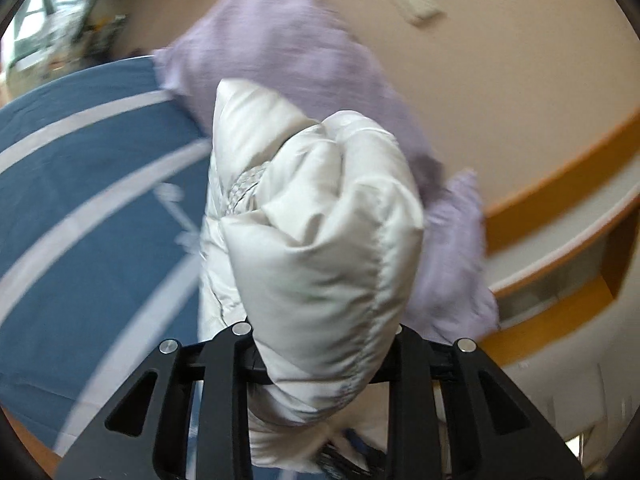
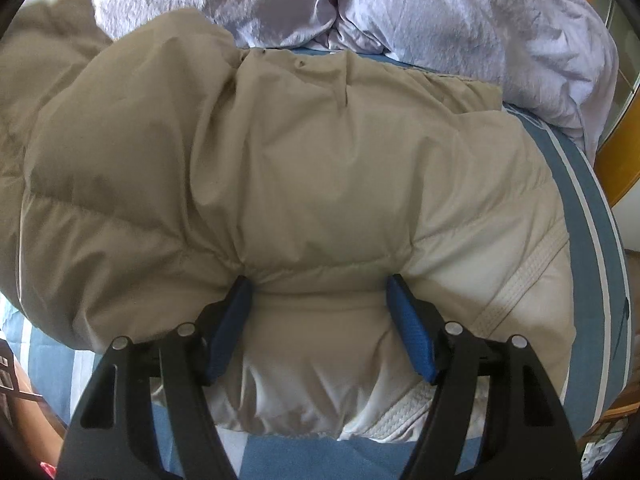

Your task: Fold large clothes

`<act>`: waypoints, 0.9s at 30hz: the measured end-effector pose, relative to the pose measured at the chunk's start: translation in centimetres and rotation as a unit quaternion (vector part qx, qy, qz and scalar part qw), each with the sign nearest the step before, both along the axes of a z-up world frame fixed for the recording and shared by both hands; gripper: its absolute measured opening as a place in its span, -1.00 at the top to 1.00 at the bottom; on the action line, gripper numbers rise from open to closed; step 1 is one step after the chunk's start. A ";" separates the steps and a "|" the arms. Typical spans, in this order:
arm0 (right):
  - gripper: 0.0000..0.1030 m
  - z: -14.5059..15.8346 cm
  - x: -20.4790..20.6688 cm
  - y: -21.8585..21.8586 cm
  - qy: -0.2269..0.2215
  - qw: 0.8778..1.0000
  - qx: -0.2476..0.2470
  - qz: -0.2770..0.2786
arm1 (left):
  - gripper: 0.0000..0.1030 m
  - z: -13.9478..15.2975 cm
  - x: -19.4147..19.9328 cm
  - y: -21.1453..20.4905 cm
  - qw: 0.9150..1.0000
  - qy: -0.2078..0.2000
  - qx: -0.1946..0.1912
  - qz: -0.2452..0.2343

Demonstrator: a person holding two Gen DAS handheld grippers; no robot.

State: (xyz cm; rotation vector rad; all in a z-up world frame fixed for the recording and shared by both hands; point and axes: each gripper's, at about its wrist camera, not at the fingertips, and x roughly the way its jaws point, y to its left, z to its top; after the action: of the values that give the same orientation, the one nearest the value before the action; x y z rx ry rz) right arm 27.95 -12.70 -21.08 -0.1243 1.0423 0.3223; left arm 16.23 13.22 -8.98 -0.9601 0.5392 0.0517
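A puffy beige down jacket [image 2: 280, 168] lies bunched on a blue bed sheet [image 2: 592, 216] with white stripes. My right gripper [image 2: 320, 284] is open, its blue pads [image 2: 412, 332] pressed into the jacket's near edge on either side of a fold. In the left wrist view, my left gripper [image 1: 320, 332] is shut on a thick bunch of the same jacket [image 1: 316, 216], which looks whitish here and is lifted above the sheet [image 1: 80, 184]. The bunch hides the left fingertips.
A crumpled lilac duvet [image 2: 460, 12] lies along the far side of the bed; it also shows behind the lifted bunch [image 1: 288, 44]. An orange-trimmed white ledge [image 1: 568, 216] and a beige wall [image 1: 500, 80] stand to the right.
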 end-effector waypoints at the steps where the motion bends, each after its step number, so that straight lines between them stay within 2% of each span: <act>1: -0.37 0.0 0.1 -0.1 0.001 1.000 0.002 -0.001 | 0.49 0.6 0.3 -0.9 1.000 -0.006 0.003 -0.012; 5: -0.37 -0.1 0.1 -0.4 0.003 1.000 0.009 -0.004 | 0.49 2.6 1.4 -4.9 0.997 -0.027 0.019 -0.068; 10: -0.37 -0.1 0.1 -1.0 0.001 1.000 0.021 -0.003 | 0.49 3.2 2.9 -9.9 0.990 -0.029 0.036 -0.133; 19: -0.36 0.2 -0.2 -2.7 -0.002 0.998 0.066 -0.001 | 0.49 1.9 5.6 -16.4 0.974 0.002 0.066 -0.217; 23: -0.30 0.8 -0.4 -4.0 -0.002 0.996 0.093 -0.007 | 0.49 0.9 6.6 -18.6 0.965 0.018 0.082 -0.247; 27: -0.28 1.6 -1.1 -5.5 -0.013 0.996 0.090 -0.009 | 0.49 0.2 7.1 -20.4 0.957 0.031 0.105 -0.270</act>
State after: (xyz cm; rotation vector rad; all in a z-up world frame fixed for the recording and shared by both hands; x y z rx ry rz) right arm 26.80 -18.17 -19.47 0.0435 0.9840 0.3965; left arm 23.37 -7.18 -8.74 -0.5805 0.8220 -0.3464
